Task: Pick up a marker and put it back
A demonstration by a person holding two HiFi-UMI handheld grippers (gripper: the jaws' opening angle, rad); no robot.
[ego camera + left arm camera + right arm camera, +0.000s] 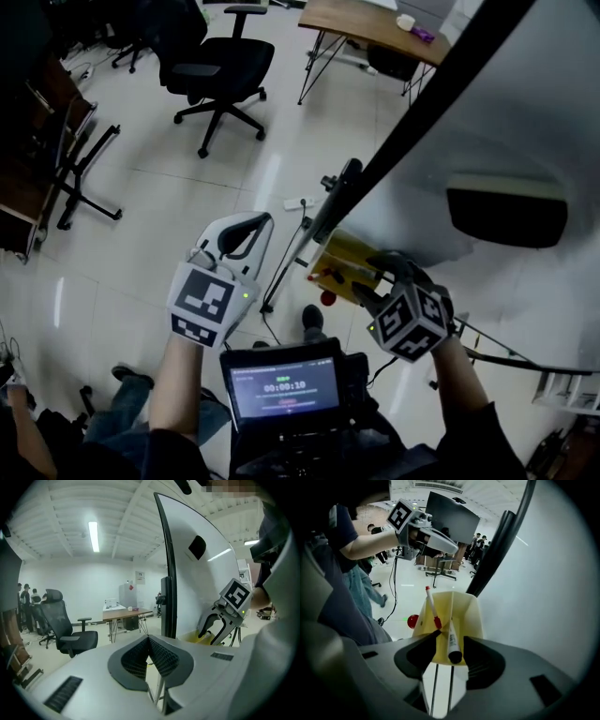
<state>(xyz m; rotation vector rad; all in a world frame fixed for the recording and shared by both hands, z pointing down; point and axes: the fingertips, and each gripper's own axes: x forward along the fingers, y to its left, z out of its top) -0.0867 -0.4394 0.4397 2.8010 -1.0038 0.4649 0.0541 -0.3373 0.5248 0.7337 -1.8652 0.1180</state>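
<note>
The right tongs (451,638) gape wide astride the black-capped marker (452,645) without pressing it. It stands in the yellow holder (467,611), lower middle of the frame, with its long axis pointing away. The left tongs (149,645), closed and empty, are farther off.

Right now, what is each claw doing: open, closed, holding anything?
Left claw: closed, empty.
Right claw: open, black-capped marker between its jaws, not gripped.

pale, square-marked left gripper (149,641) and right gripper (211,635).
</note>
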